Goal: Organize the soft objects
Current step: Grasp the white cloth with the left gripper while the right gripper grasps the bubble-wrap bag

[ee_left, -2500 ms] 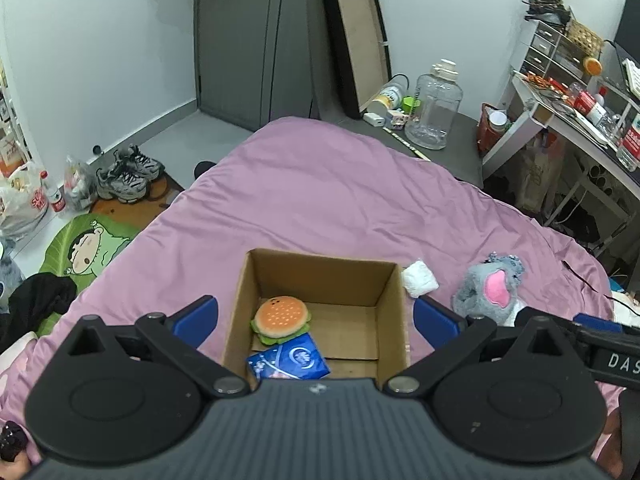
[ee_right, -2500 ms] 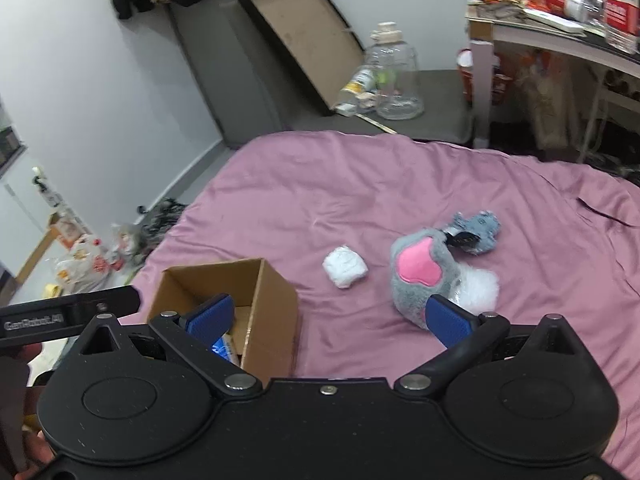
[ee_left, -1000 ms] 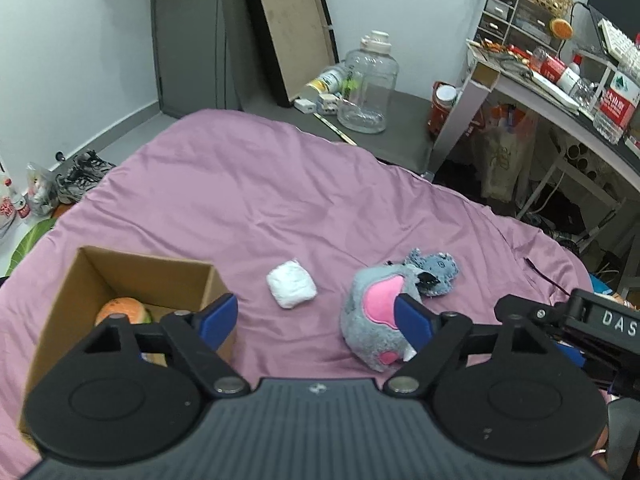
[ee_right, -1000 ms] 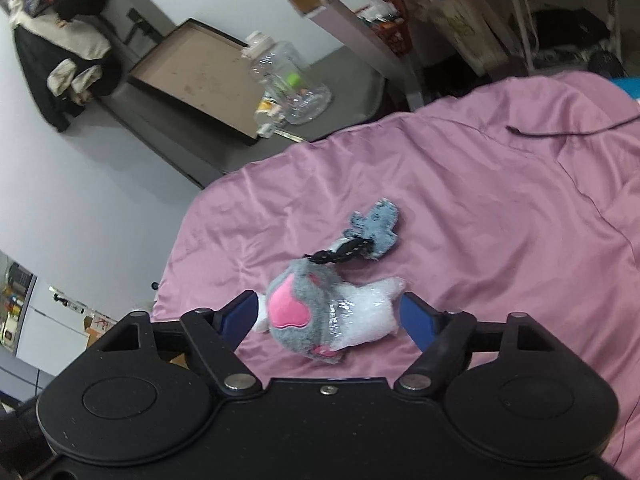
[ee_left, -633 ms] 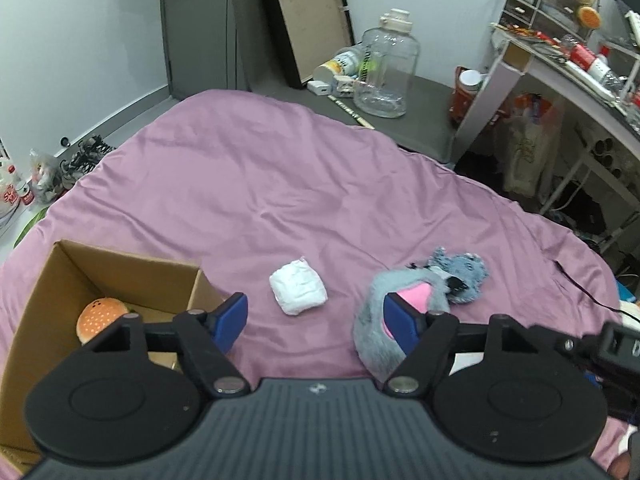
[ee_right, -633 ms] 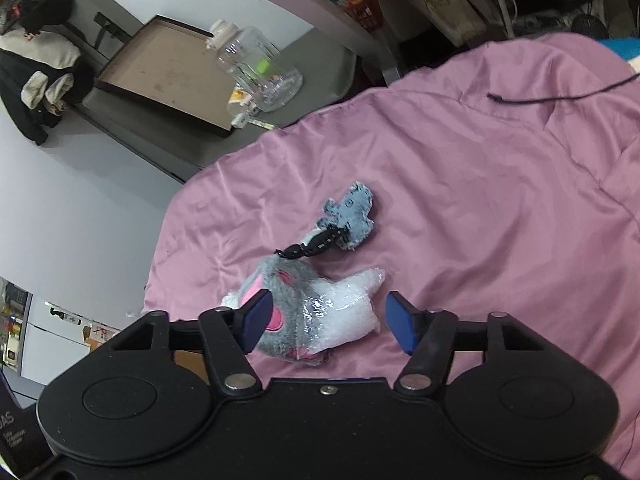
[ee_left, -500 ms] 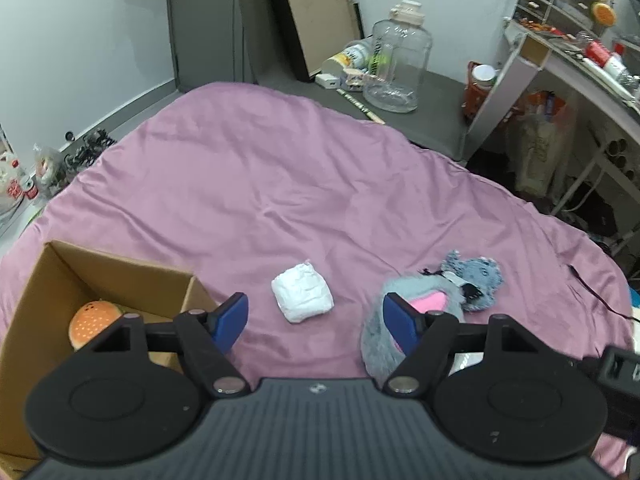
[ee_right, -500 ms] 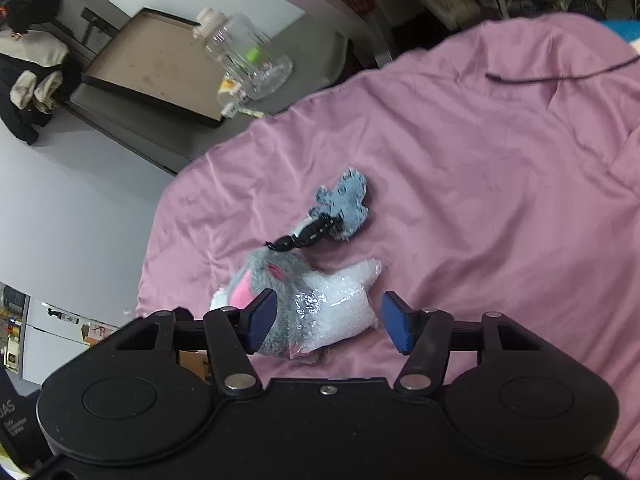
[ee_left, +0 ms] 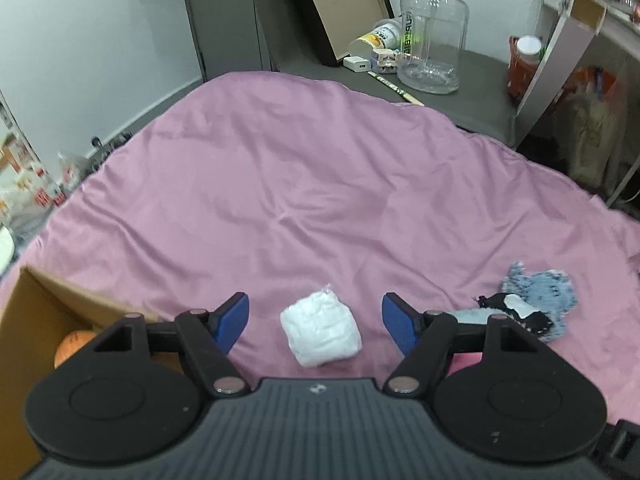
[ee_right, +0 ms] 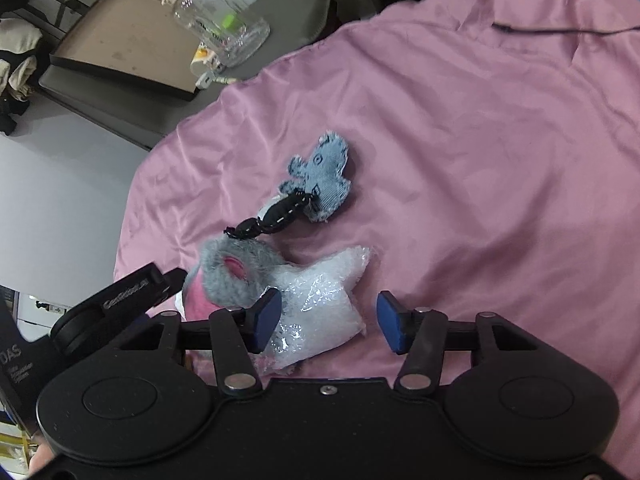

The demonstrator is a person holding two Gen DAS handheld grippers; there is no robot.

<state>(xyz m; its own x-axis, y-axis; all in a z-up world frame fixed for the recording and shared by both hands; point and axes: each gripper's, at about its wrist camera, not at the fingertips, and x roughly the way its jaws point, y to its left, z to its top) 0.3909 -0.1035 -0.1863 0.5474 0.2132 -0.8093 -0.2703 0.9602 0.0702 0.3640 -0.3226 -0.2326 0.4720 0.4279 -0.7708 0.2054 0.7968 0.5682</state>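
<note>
On the pink bedspread (ee_left: pixel 300 184) lies a white soft bundle (ee_left: pixel 320 330), right between the open fingers of my left gripper (ee_left: pixel 316 322). A cardboard box (ee_left: pixel 24 320) at the left holds an orange burger plush (ee_left: pixel 74 346). My right gripper (ee_right: pixel 328 322) is open, straddling a white plastic-wrapped star plush (ee_right: pixel 320 300) that lies against a grey and pink plush (ee_right: pixel 232 276). A blue denim toy with a black strap (ee_right: pixel 322 178) lies just beyond; it also shows in the left wrist view (ee_left: pixel 540 294).
Past the bed's far edge stand a clear water jug (ee_left: pixel 434 32), a leaning board (ee_left: pixel 340 4) and small bottles (ee_left: pixel 374 38). A desk leg (ee_left: pixel 560 40) and bags are at the right. A black cable (ee_right: pixel 560 30) lies on the bedspread.
My left gripper swung right, away from the box, and came down around the white bundle. My right gripper moved onto the star plush and narrowed its opening.
</note>
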